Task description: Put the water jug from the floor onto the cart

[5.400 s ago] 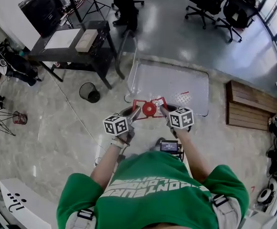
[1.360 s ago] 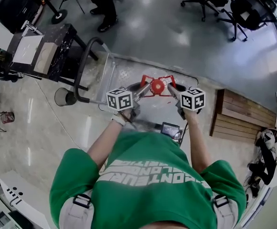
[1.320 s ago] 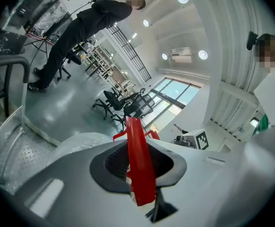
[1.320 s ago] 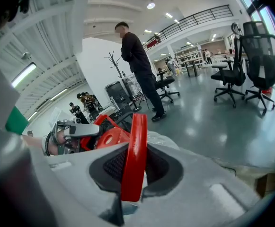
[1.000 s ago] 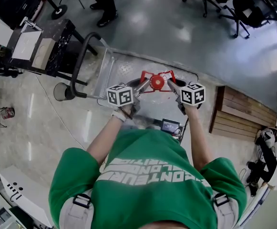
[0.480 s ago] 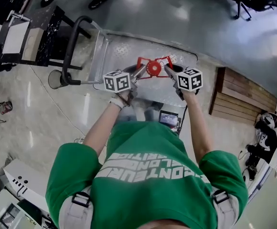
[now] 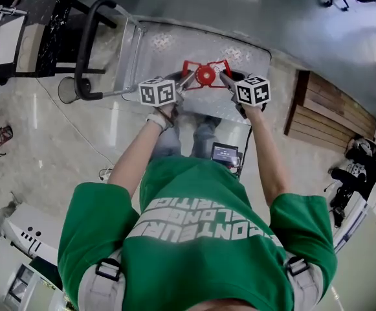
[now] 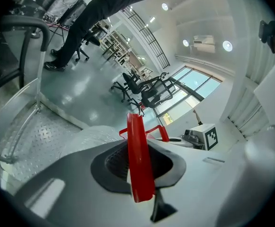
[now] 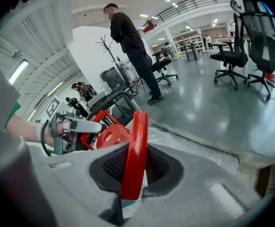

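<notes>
We see the left gripper [image 7: 186, 78] and the right gripper [image 7: 224, 76], each topped by a cube of black-and-white square markers. Each pinches one bar of the red plastic handle [image 7: 191, 65] on a clear water jug [image 7: 204, 76] with a red cap. The jug hangs over the near edge of the silver diamond-plate cart [image 7: 162, 44]; we cannot tell whether its base touches the deck. White lettering on the wearer's green shirt [image 7: 200, 238] runs upside down and we cannot read it. Only the head view shows the wooden pallet [image 7: 330, 115] right of the cart and the black table [image 7: 52, 31] left of it. The gripper views add office chairs [image 9: 232, 56] and a dark-clothed person [image 9: 132, 46] standing beyond the cart on glossy grey floor [image 9: 213, 103].
</notes>
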A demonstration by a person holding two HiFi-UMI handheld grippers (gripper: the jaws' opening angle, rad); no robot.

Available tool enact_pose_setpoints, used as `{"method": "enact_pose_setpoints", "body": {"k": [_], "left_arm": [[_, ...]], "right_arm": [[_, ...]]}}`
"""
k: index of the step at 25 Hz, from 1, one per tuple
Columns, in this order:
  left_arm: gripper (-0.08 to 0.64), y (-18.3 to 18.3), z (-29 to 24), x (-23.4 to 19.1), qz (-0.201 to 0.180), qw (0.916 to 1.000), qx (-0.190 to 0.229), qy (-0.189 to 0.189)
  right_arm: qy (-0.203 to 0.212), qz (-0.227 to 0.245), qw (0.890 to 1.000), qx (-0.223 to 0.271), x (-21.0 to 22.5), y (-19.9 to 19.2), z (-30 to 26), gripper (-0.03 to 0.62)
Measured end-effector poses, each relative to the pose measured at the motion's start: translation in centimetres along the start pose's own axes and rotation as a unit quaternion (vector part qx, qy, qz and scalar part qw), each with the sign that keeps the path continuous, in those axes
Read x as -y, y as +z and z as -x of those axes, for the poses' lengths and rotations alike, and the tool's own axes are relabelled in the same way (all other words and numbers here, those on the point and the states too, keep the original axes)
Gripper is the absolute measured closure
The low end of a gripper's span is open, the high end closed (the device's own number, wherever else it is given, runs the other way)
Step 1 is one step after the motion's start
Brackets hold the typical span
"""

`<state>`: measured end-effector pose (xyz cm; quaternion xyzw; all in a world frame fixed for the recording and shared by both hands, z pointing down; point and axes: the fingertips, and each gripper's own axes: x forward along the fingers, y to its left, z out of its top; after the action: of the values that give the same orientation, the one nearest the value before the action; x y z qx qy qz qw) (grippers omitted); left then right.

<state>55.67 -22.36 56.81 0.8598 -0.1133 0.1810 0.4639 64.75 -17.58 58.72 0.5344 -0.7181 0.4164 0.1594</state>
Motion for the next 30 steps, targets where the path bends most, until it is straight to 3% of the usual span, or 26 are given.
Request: {"method": "enact_pose_setpoints", "body": {"k": [13, 17, 30], "left_arm": [[0.486, -3.5, -3.1, -7.0, 0.016, 0.9973, -0.057, 0.044], [0.486, -4.8, -4.5, -8.0, 0.032, 0.9962, -0.073, 0.035], [0.489, -7.6, -7.1, -13.5, 0.034, 0.9902, -0.120, 0.064]], "right_arm": [[-0.021, -0.021, 0.999, -0.046, 3.4, -4.3, -5.7, 0.554], [-0.025, -0.029, 0.998, -0.056, 4.5, -5.5, -7.2, 0.554], [-0.038, -0.060, 0.993, -0.089, 7.2, -9.3, -11.5, 0.555]]}}
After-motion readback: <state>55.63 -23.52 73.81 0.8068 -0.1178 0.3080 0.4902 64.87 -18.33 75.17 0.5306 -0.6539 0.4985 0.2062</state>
